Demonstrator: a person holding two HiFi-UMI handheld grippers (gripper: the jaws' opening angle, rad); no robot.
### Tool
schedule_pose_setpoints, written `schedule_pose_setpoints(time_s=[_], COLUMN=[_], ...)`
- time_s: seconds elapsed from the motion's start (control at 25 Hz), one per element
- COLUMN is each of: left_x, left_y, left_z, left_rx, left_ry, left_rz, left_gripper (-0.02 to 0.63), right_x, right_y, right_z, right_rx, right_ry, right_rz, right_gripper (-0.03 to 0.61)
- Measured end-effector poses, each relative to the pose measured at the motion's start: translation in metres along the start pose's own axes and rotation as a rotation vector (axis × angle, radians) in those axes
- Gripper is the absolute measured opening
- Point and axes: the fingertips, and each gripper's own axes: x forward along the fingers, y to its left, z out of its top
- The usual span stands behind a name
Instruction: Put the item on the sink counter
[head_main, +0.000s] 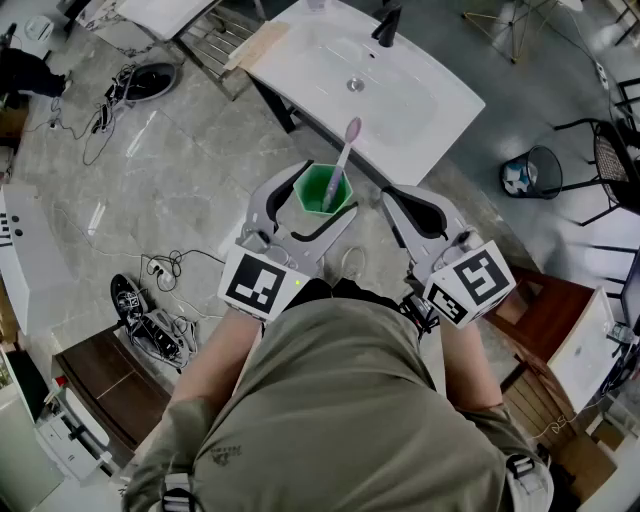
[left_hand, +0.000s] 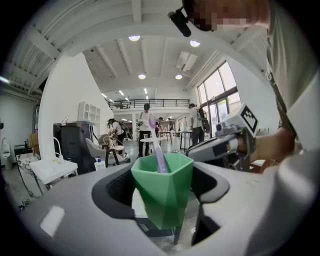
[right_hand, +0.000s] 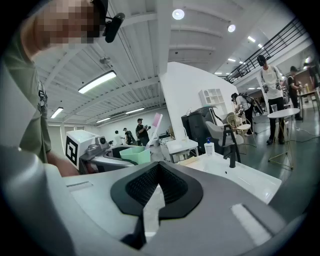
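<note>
The jaws of the left gripper (head_main: 313, 205) stand wide, clamped on both sides of a green cup (left_hand: 162, 192). A pink toothbrush (head_main: 342, 150) stands tilted in the cup. The right gripper (right_hand: 159, 172) has its jaws together, with nothing between them. The cup is held in the air above the tiled floor, just short of the front edge of the white sink counter (head_main: 445, 110). A black faucet (head_main: 387, 25) stands at the counter's far side. A waste bin (head_main: 528, 172) sits to the right, and cables (head_main: 165, 268) lie on the floor to the left.
</note>
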Motion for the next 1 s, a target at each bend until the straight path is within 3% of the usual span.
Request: schedule_pose_setpoints(time_s=[1.0], left_x=[0.008], left_y=[-0.005], left_z=[-0.004], left_rx=[-0.010], left_ry=[0.003], left_rz=[0.019], left_gripper=[0.324], right_x=[-0.006], right_y=[-0.016], right_z=[-0.009], right_rx=[0.040], right_ry=[-0.006], right_rz=[-0.009], right_gripper=[0.012])
